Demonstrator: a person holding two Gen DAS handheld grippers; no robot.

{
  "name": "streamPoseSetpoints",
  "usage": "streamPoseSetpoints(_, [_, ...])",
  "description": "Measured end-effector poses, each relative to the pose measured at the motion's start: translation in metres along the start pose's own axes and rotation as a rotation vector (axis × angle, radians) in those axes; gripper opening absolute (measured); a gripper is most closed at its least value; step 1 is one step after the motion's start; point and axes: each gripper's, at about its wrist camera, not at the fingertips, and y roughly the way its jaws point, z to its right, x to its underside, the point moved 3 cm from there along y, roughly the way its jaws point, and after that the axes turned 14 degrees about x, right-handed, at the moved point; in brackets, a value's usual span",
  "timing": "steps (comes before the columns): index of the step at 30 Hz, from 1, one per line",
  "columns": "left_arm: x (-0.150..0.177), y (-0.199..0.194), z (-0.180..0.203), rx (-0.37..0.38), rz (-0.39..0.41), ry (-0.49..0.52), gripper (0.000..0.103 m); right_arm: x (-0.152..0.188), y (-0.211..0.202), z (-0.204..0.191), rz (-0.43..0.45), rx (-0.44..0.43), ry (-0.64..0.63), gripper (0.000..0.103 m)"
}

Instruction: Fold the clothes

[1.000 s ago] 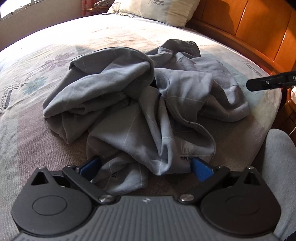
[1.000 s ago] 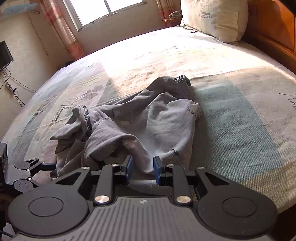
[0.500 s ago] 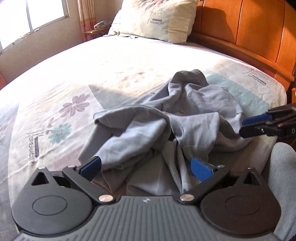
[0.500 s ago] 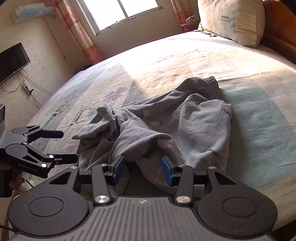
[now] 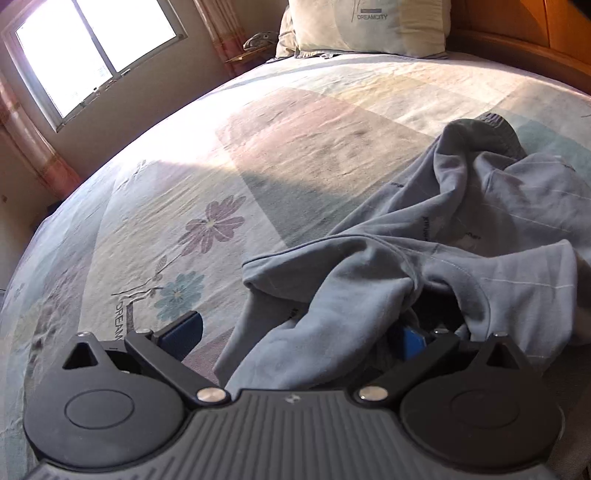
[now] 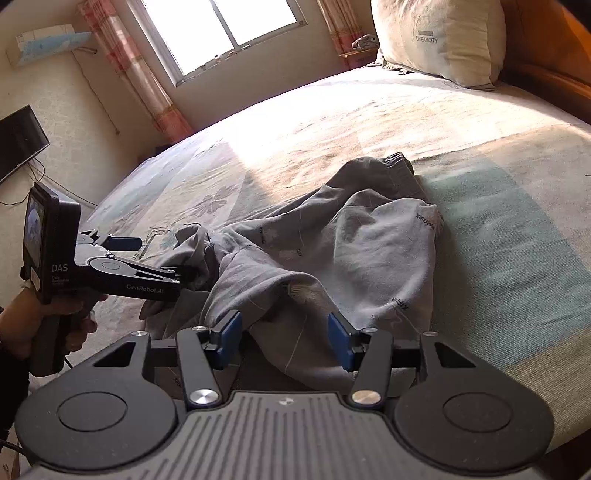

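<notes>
A crumpled grey garment lies in a heap on the bed; it also shows in the right wrist view. My left gripper is open, with a fold of the garment lying between its blue pads; its right pad is partly hidden under cloth. It also shows from the side in the right wrist view, open at the garment's left edge. My right gripper is open around the garment's near fold, pads on either side of it.
The bed has a floral sheet. A pillow leans on the wooden headboard at the far end. A window and curtains are behind. A TV is on the left wall.
My right gripper has opened wider. My left gripper has swung left and moved into the garment's left edge, so cloth now lies between its jaws.
</notes>
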Motion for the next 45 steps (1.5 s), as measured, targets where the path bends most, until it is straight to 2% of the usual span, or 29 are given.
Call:
streamPoseSetpoints(9, [-0.006,0.005,-0.097,-0.207,-0.064,-0.045,0.102,0.003,0.007,-0.010,-0.024,0.001,-0.008,0.058])
streamPoseSetpoints(11, [-0.006,0.000,-0.101,-0.166,-0.048,-0.064,0.102,0.002,0.007,-0.012,-0.026,0.007,-0.014,0.059])
streamPoseSetpoints(16, [-0.001,-0.010,-0.087,0.036,-0.005,-0.152,0.102,0.001,0.007,-0.020,-0.023,0.014,-0.035,0.066])
streamPoseSetpoints(18, [0.002,-0.003,-0.088,0.047,-0.012,-0.176,0.102,0.002,0.007,-0.024,-0.025,0.015,-0.046,0.067])
streamPoseSetpoints(22, [0.009,0.014,-0.106,0.040,-0.073,-0.255,0.102,0.004,0.007,-0.032,-0.030,0.016,-0.067,0.068])
streamPoseSetpoints(28, [0.019,0.031,-0.150,-0.264,-0.203,-0.111,0.102,0.007,0.009,-0.040,-0.043,0.023,-0.087,0.069])
streamPoseSetpoints(32, [0.017,0.040,-0.192,-0.389,-0.249,-0.101,0.102,0.008,0.014,-0.037,-0.063,0.040,-0.076,0.069])
streamPoseSetpoints(45, [-0.026,0.037,-0.129,-0.006,-0.182,-0.037,0.102,0.009,0.026,-0.052,-0.085,0.048,-0.100,0.069])
